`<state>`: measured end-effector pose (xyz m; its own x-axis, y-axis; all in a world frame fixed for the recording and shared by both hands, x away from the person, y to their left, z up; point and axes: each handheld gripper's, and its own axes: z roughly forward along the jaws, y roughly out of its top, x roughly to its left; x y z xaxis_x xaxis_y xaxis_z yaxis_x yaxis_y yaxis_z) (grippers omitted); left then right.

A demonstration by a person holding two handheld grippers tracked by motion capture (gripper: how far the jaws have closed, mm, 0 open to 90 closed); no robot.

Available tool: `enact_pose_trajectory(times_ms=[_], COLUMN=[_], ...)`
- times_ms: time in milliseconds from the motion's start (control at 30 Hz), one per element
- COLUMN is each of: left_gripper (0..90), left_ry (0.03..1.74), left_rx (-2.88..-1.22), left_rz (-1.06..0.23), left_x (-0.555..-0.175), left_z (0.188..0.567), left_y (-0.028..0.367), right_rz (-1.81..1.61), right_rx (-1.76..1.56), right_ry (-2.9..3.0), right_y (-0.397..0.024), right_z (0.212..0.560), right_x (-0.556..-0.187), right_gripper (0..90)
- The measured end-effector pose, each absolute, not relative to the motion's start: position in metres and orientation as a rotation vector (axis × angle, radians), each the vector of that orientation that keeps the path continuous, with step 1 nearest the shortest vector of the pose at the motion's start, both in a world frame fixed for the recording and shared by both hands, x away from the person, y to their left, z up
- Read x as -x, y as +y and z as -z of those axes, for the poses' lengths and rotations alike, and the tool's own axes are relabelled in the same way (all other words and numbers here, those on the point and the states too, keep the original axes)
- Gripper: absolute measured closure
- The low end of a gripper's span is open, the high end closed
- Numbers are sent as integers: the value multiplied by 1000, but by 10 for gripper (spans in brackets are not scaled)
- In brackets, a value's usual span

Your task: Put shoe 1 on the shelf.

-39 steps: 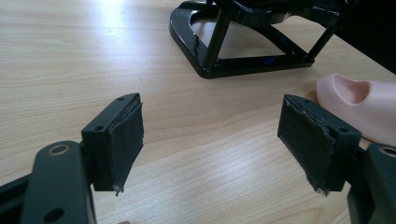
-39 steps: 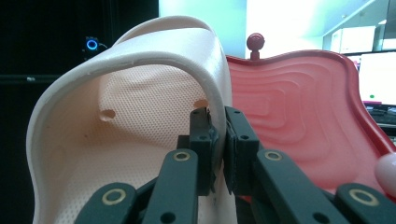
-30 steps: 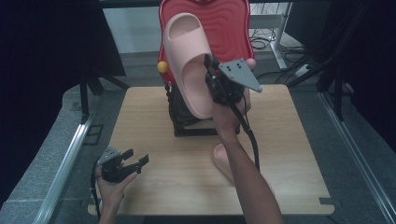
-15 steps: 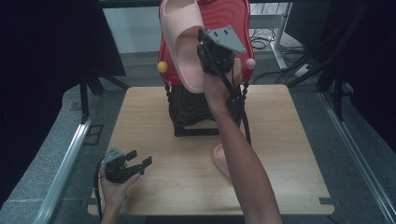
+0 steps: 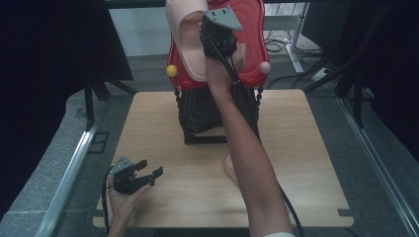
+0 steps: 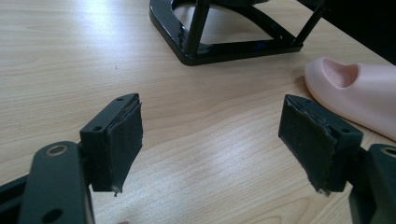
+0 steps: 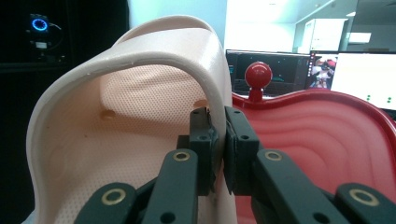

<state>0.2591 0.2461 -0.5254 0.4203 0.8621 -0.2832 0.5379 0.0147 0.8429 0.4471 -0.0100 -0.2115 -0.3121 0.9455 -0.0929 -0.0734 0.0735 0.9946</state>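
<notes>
The right hand-held gripper (image 5: 213,35) is clamped on the strap edge of a pink slide sandal (image 5: 185,39), holding it high against the red shoe rack (image 5: 249,44) at the bench's (image 5: 306,148) far side. A second pink sandal (image 6: 359,95) lies on the bench. The left hand-held gripper (image 5: 148,173) rests low near the front edge, jaws wide and empty.

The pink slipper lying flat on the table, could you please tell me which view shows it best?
The left gripper view: the slipper on the table lies close, its toe end unobstructed. The high view shows a sliver beside the forearm.
</notes>
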Motion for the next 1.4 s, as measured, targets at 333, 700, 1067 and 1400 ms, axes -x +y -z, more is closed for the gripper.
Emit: enact_pose_trajectory(times_ms=[333,700,1067,1400], left_gripper=[218,217,216,216], left_ry=[1245,1248,1250,1249], left_rx=[-1656,-1650,-1648,-1649], left_rz=[-396,-402,-404,-403], left_x=[-259,-258,-258,-258], left_z=[526,526,526,526], left_y=[246,250,250,249], right_rz=[-1356,-1311,-1274,-1333], right_rx=[-989,-1047,-1054,-1037], right_ry=[1423,1421,1427,1462], right_y=[1,10,13,3], right_z=[217,224,228,228], right_x=[-471,-488,-488,-477], right_gripper=[830,825,783,574])
